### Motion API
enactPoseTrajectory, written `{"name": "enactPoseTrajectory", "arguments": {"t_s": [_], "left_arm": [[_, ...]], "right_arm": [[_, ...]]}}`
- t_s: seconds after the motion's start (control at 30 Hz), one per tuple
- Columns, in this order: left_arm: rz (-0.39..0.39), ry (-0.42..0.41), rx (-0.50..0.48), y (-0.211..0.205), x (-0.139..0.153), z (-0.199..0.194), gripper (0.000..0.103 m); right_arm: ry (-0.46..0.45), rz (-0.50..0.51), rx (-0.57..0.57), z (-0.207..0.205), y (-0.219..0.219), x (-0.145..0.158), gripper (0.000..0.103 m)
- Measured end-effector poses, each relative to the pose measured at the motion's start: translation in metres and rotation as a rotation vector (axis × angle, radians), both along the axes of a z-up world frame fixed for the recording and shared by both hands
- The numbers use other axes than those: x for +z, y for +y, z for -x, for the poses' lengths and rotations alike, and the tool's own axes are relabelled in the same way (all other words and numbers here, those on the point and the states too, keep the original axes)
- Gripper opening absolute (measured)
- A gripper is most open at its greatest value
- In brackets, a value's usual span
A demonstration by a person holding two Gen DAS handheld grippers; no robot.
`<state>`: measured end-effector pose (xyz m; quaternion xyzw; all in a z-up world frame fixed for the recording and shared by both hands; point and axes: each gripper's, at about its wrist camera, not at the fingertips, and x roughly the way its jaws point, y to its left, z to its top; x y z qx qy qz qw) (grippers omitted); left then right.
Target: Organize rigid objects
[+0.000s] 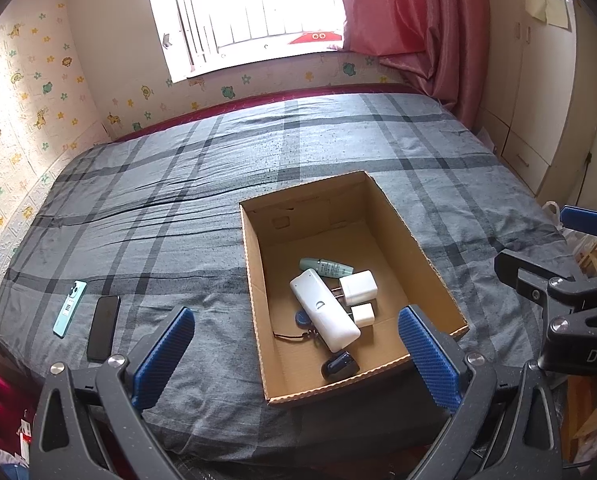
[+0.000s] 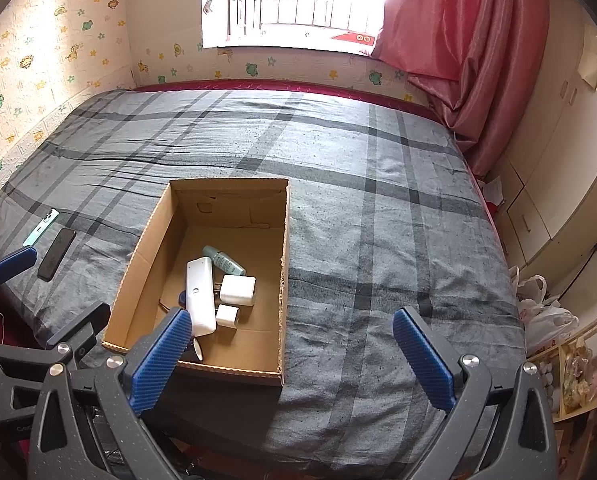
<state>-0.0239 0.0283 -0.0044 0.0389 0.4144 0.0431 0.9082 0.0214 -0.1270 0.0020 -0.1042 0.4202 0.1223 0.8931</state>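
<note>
While open-topped, box with remote, chargers.

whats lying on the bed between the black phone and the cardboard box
Nothing: only bare grey plaid bedsheet separates the black phone from the open cardboard box, clearest in the left wrist view.

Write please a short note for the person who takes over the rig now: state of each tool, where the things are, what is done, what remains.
Left tool: open, empty, near the front of the cardboard box.
Right tool: open, empty, over the bed beside the box's front right corner.
Done: in the box lie a white remote, a green bottle, two white chargers, a dark blue item, a blue tag with cord.
Left: the teal phone and the black phone lie on the bed, left of the box.
</note>
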Motion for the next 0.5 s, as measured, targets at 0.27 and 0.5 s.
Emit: {"name": "enactPoseTrajectory", "arguments": {"t_s": [0.27, 0.5], "left_arm": [[0.002, 0.008, -0.004, 0.0002, -0.0038, -0.0061, 0.103], [0.005, 0.013, -0.003, 0.0013, -0.006, -0.0097, 0.103]], "right_arm": [[0.007, -0.001, -0.003, -0.0051, -0.0006, -0.0032, 0.103], [0.008, 0.003, -0.004, -0.0069, 0.0003, -0.0043, 0.103]]}}
